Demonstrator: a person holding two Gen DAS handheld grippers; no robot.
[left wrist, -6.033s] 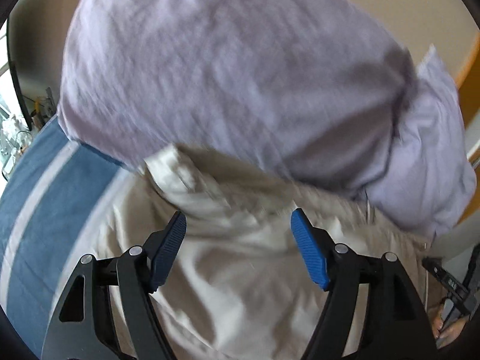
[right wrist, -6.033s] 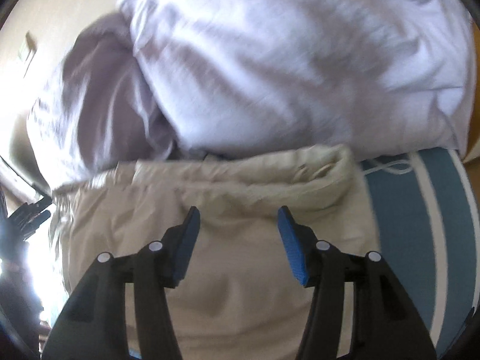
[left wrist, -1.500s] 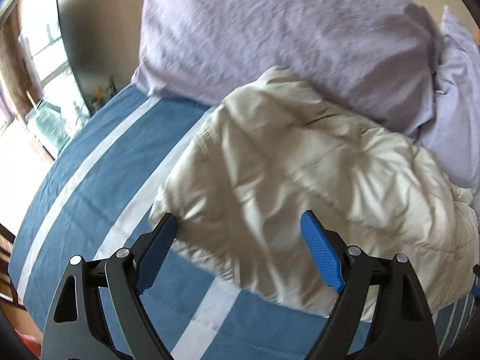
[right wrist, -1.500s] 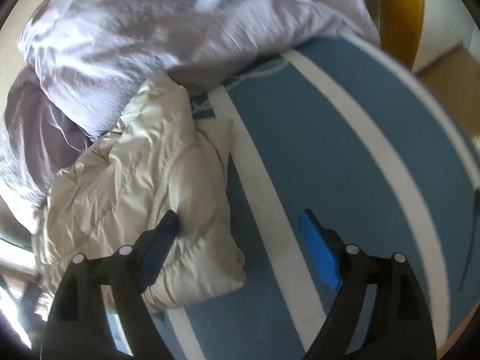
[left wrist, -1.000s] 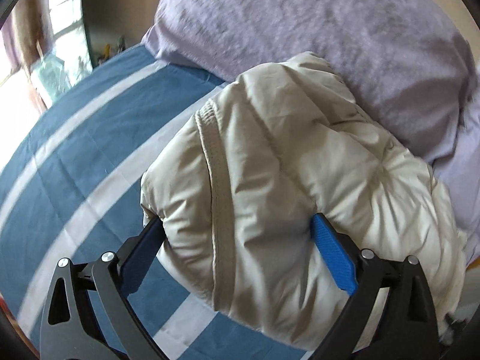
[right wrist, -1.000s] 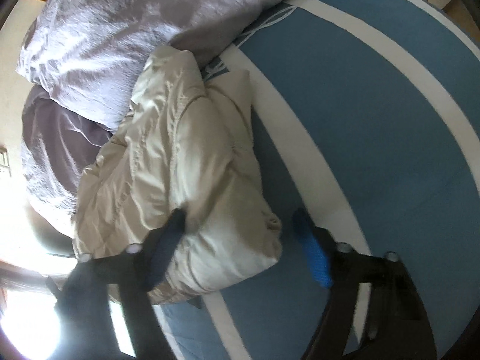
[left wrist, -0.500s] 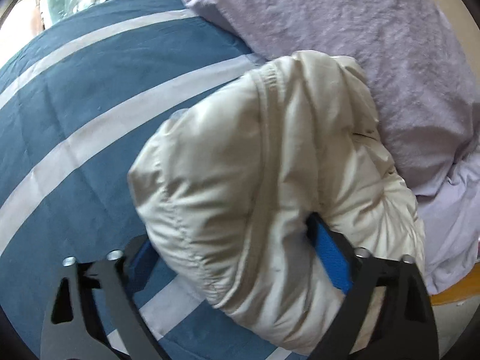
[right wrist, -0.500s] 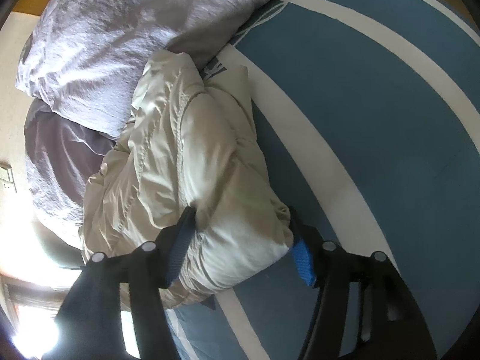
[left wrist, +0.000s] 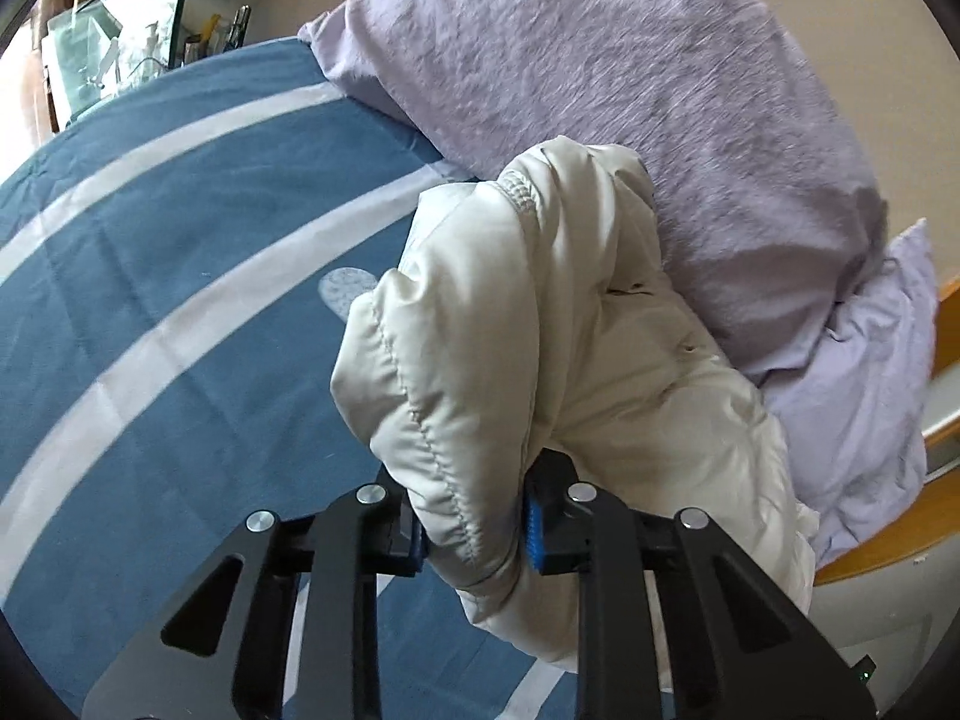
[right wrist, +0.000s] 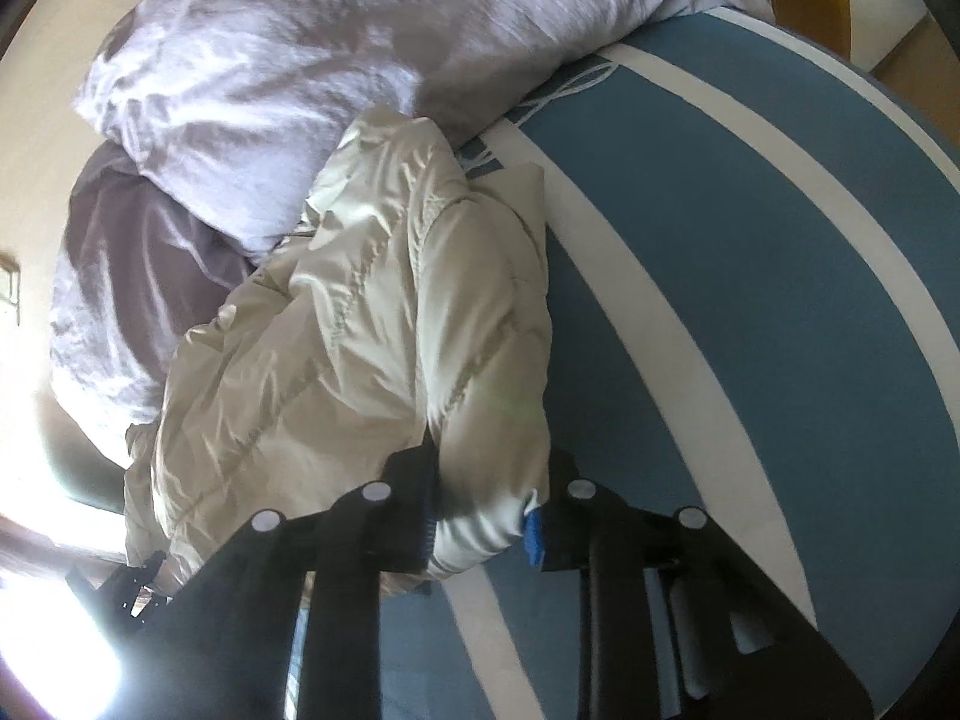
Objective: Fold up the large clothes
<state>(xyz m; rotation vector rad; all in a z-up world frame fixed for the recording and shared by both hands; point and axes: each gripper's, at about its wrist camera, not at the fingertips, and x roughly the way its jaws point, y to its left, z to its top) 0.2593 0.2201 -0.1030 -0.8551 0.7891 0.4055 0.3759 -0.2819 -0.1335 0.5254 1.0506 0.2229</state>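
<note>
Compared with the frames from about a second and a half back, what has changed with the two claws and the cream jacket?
Both claws, open and clear of the cream puffer jacket then, have moved in on it. The left claw and right claw are each closing on a bunched fold, pads pressing the fabric, and the jacket is gathered up. The lilac pillows and blue striped bedcover lie as before.

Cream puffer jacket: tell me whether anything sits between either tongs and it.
Nothing does. The left tongs and right tongs are both closing with the cream puffer jacket directly between their pads.
</note>
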